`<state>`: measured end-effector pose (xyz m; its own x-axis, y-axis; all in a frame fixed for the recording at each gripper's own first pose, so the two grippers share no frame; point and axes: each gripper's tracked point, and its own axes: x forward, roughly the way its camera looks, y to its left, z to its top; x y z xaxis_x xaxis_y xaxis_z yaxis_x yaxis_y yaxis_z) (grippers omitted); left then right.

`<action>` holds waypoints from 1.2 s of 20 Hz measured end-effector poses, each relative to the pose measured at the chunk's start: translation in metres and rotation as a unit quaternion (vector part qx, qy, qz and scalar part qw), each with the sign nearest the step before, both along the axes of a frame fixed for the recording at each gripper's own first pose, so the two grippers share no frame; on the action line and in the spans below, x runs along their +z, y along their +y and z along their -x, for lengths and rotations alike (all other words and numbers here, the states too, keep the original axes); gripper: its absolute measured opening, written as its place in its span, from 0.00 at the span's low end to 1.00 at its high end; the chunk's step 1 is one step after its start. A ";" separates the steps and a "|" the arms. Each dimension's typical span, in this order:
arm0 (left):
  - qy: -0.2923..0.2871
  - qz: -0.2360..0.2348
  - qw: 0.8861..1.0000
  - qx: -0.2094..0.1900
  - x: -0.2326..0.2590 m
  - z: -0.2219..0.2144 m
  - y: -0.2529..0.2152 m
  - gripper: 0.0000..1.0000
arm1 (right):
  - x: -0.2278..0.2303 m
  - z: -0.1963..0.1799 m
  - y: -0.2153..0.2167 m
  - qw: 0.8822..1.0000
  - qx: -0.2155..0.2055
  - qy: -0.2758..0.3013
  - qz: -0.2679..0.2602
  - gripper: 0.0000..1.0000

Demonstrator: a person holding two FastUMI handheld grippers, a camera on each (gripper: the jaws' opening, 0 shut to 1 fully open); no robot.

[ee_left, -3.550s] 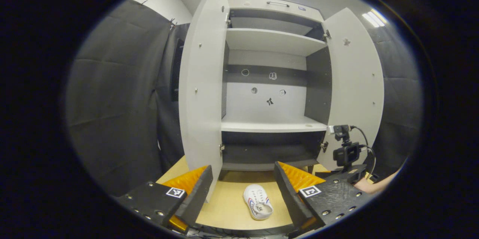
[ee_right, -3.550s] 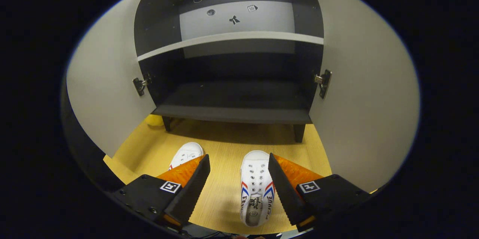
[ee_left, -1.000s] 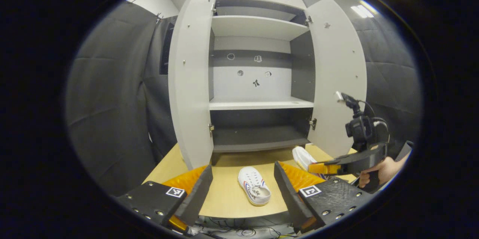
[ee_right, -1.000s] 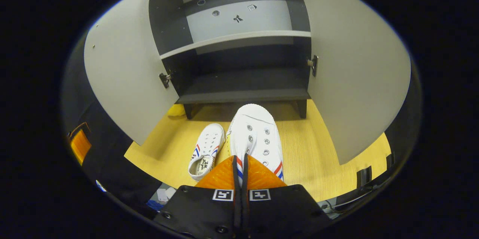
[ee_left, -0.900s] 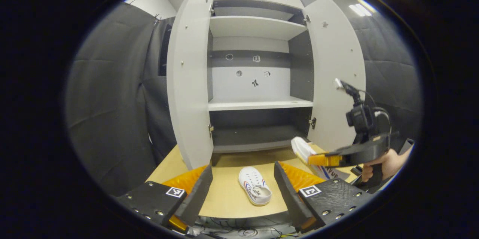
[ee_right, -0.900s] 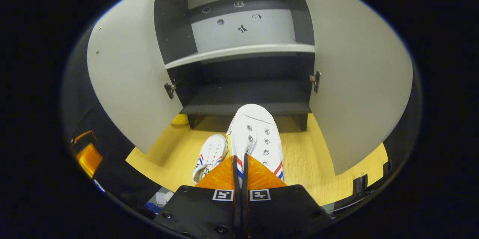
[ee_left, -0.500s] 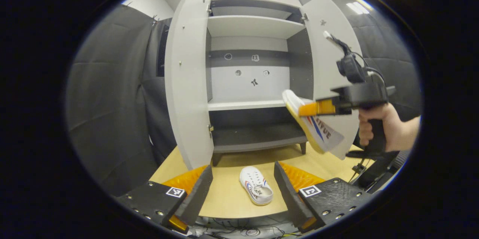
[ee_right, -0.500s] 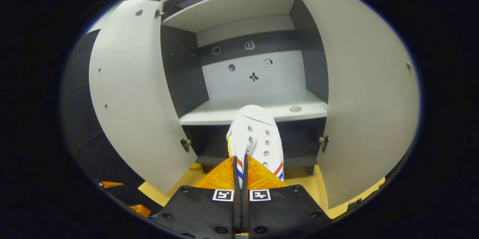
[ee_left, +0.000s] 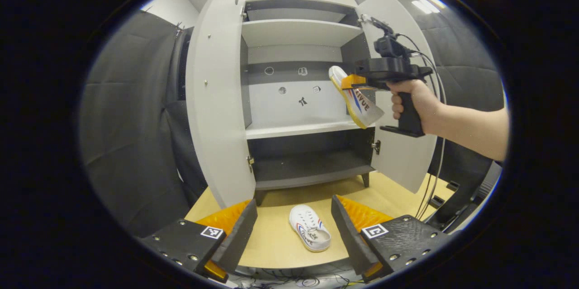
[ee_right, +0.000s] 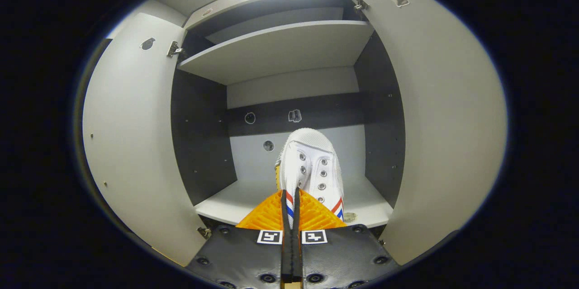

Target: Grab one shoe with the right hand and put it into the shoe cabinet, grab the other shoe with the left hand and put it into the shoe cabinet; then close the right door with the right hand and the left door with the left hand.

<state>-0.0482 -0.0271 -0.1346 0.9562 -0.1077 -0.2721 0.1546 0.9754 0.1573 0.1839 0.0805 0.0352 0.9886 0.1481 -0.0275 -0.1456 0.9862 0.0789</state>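
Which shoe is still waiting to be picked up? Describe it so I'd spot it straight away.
Find the tall grey shoe cabinet with both doors open. On the yellow wooden floor before it lies a white shoe with red and blue stripes, between the open left gripper's fingers. Its twin, the held shoe, hangs aloft, clamped in the right gripper.
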 end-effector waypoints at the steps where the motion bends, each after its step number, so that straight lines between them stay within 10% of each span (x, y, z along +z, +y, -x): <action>1: -0.003 -0.001 1.000 0.003 0.001 -0.002 0.000 0.94 | 0.005 -0.011 -0.002 1.000 -0.001 -0.003 -0.007 0.01; 20: -0.006 0.007 0.995 0.100 0.008 -0.015 0.038 0.94 | -0.045 -0.176 -0.021 0.994 -0.061 0.086 0.029 0.03; 23: -0.011 0.005 0.995 0.098 0.009 -0.017 0.039 0.94 | -0.029 -0.176 -0.018 0.996 -0.064 0.066 0.012 0.28; 24: -0.012 0.005 0.995 0.097 0.008 -0.017 0.038 0.94 | -0.023 -0.173 -0.018 0.996 -0.063 0.062 0.002 0.52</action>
<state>-0.0310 0.0107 -0.1267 0.9654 0.0764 -0.2494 -0.0398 0.9881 0.1483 0.3565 0.0630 0.0121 0.9883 0.0221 -0.1510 -0.0093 0.9964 0.0847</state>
